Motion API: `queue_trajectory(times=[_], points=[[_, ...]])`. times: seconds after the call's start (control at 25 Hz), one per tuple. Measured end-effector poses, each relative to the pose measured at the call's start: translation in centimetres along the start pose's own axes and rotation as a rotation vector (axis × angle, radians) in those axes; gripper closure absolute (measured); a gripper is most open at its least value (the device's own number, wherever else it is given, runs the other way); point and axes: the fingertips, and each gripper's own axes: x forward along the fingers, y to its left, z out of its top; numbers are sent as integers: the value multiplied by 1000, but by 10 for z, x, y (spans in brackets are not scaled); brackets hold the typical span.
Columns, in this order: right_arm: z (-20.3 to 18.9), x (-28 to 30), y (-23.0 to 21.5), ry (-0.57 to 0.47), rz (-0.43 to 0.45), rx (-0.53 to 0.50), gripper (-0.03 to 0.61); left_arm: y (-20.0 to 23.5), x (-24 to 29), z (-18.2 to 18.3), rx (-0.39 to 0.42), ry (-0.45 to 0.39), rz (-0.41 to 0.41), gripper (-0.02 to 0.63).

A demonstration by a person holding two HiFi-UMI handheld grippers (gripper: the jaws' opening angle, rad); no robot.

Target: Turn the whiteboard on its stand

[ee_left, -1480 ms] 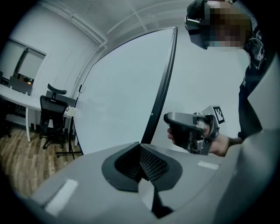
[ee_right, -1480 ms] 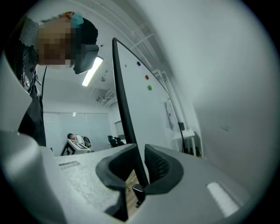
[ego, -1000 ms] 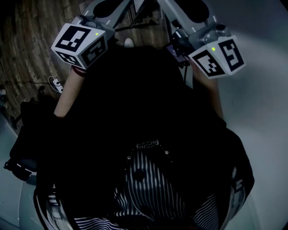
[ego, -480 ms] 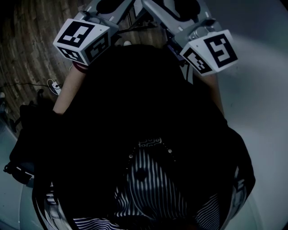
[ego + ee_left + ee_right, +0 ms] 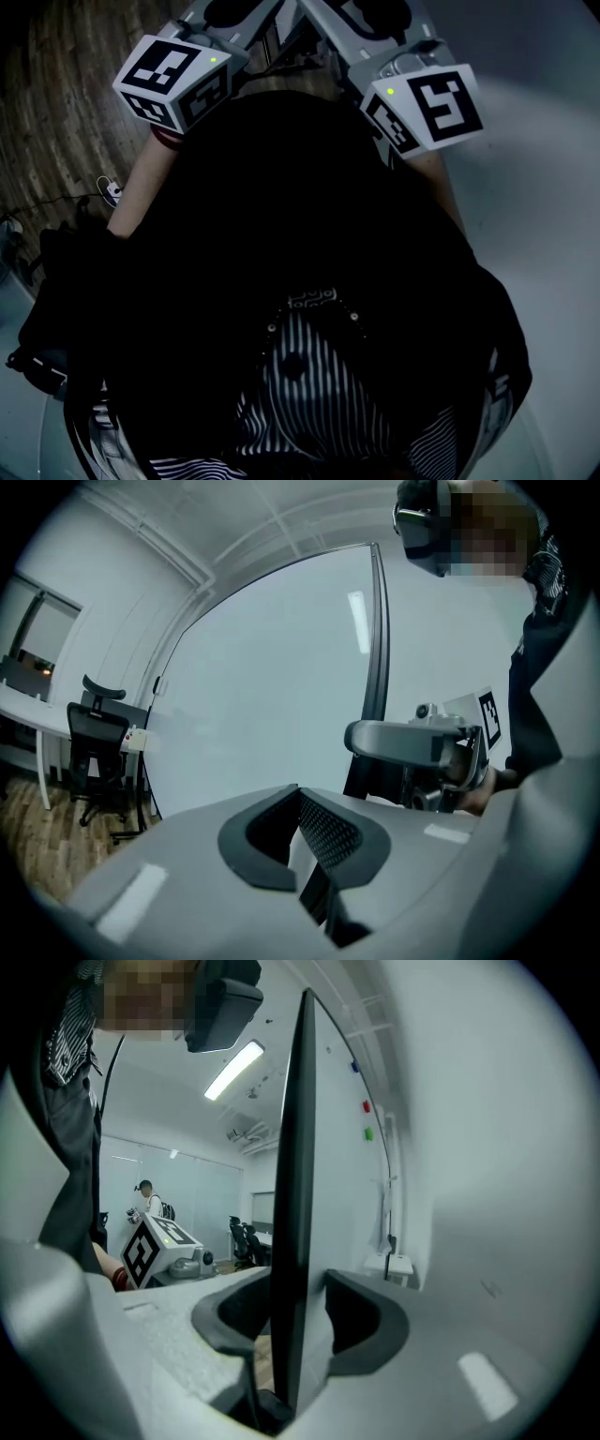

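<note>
1. Left gripper view: the left gripper [image 5: 302, 846] has its fingers pressed onto the lower edge of the whiteboard [image 5: 272, 667]. The white face rises above and to the left of the fingers. The board's dark frame [image 5: 378, 639] stands upright above and to their right.
2. Beyond the fingers to the right, the right gripper [image 5: 361, 739] is at that frame, held in a hand [image 5: 473, 785].
3. Far left of the fingers stand an office chair [image 5: 94, 752] and a desk [image 5: 19, 705]. Bare wood floor [image 5: 37, 827] lies between them and the board.
4. Right gripper view: the fingers pinch the frame, which runs straight up from between them, edge-on.
5. Above and to the right of these fingers, a blue magnet [image 5: 354, 1066], a red magnet [image 5: 366, 1105] and a green magnet [image 5: 368, 1133] sit on the board face.
6. To the right of the fingers, a plain wall [image 5: 487, 1147] is near the board.
7. To the left of the fingers are the left gripper's marker cube [image 5: 150, 1246] and an open room with a distant person [image 5: 145, 1199]. A ceiling light [image 5: 232, 1068] is overhead.
8. Head view: the wearer's dark torso [image 5: 300, 234] hides the board.
</note>
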Motion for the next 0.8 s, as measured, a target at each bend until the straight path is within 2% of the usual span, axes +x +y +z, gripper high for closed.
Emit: queue_trajectory(times=[0.04, 0.16, 0.36, 0.56, 0.8], points=[[3, 1, -1, -2, -5, 7, 417, 1, -1, 3, 5, 1, -1, 626], [9, 4, 3, 6, 2, 30, 422, 4, -7, 11, 6, -1, 1, 626], [3, -3, 3, 0, 12, 73, 422, 10, -14, 1, -13, 15, 20, 626], [3, -7, -3, -6, -25, 70, 436, 19, -19, -6, -27, 45, 49, 626], [-17, -29, 4, 21, -85, 50, 449, 0, -12, -37, -46, 80, 18, 626]])
